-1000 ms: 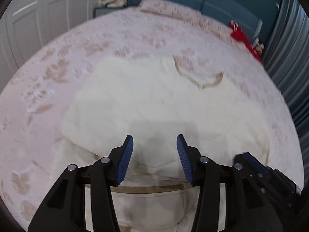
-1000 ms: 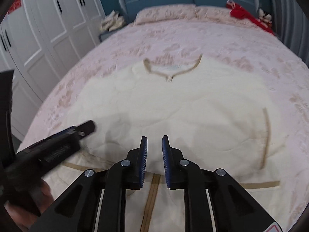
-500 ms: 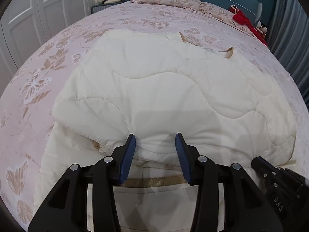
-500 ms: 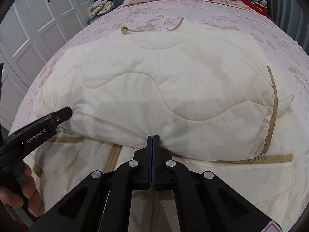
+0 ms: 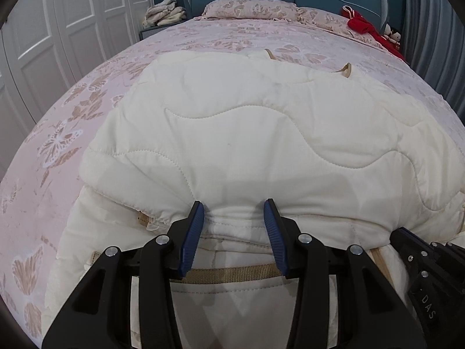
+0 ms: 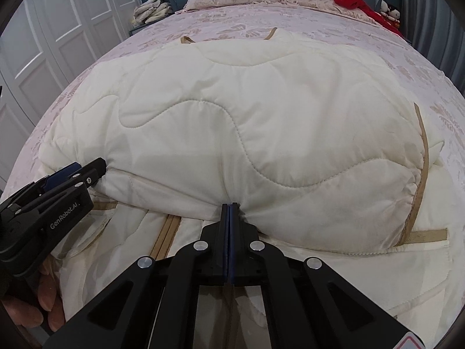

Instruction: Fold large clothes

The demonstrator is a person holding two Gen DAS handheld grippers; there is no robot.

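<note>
Cream quilted garment point(image 5: 261, 133): spread across the centre of both views on the bed, its near hem doubled back over a lower layer edged with tan trim point(image 6: 418, 234).
Wardrobe doors point(image 5: 72, 23): white panels are seen at the upper left of both views.
Folded pile point(image 5: 164, 14): pale cloth is stacked at the upper left, beside the bed's head.
Bedspread point(image 5: 58, 133): pink with butterfly print, seen under and around the garment.
Left gripper point(image 5: 234, 209): bottom centre of the left view; the blue pads are held partly apart with the bunched hem between them, though whether the hem is pinched cannot be told.
Right gripper point(image 6: 229, 206): bottom centre of the right view; the jaws have just been closing and are pressed together at the fold's edge, and cloth caught between them cannot be told.
Red cloth point(image 6: 351, 0): bunched at the upper right, by the pillows.
</note>
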